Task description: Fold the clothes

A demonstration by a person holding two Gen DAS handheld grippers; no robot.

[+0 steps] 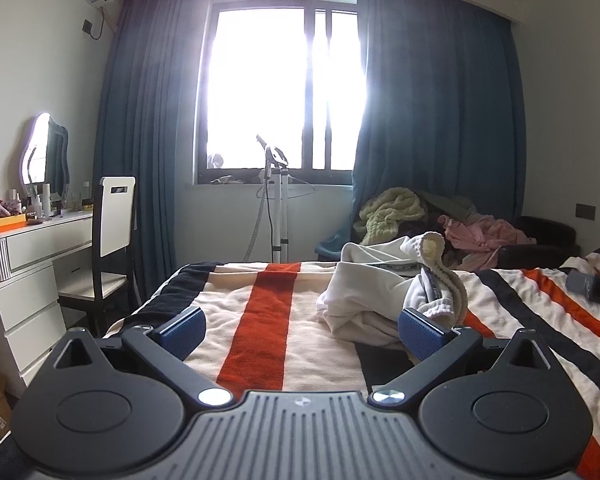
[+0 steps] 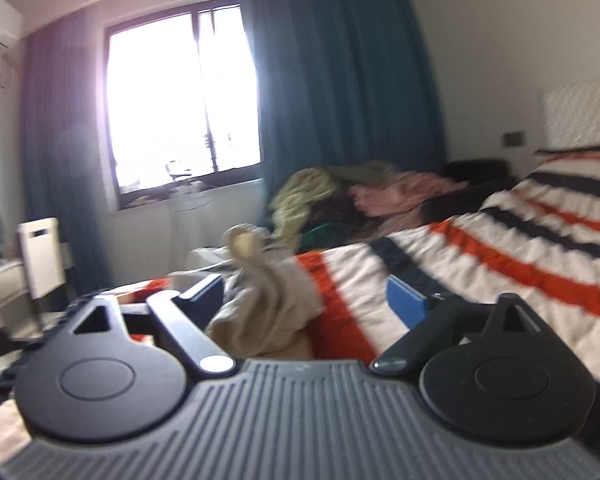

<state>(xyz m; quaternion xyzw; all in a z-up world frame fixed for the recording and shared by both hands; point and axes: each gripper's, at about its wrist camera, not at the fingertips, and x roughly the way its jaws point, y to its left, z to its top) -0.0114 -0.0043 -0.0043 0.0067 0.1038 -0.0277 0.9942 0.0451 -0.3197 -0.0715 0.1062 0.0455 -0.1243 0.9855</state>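
A crumpled cream-white garment [image 1: 376,300] lies in a heap on the striped bedspread [image 1: 268,320], near the foot of the bed and well short of the pile of unsorted clothes [image 1: 440,220] by the blue curtain; one fleecy, trimmed edge stands up in a curl above the rest, and which part of the garment it is I cannot tell. The left gripper [image 1: 302,326] hovers low over the bedspread with its jaws spread wide and nothing between them; its right pad sits just beside the near edge of the heap, though whether it touches I cannot tell. The right gripper [image 2: 304,300] is likewise wide open; the garment [image 2: 260,304] bulges into the gap between its fingers, yet the pads do not press on it; this view is blurred.

The garment looks soft, thick and limp, light enough to lift by a pinch but sure to sag and drag; it will not hold a shape unless spread flat first; smooth fabric may slip from a shallow bite. Judging by the heap, the best holds are the trimmed edge or two corners, one per gripper, taken deep, then drawn apart to flatten it before any fold.
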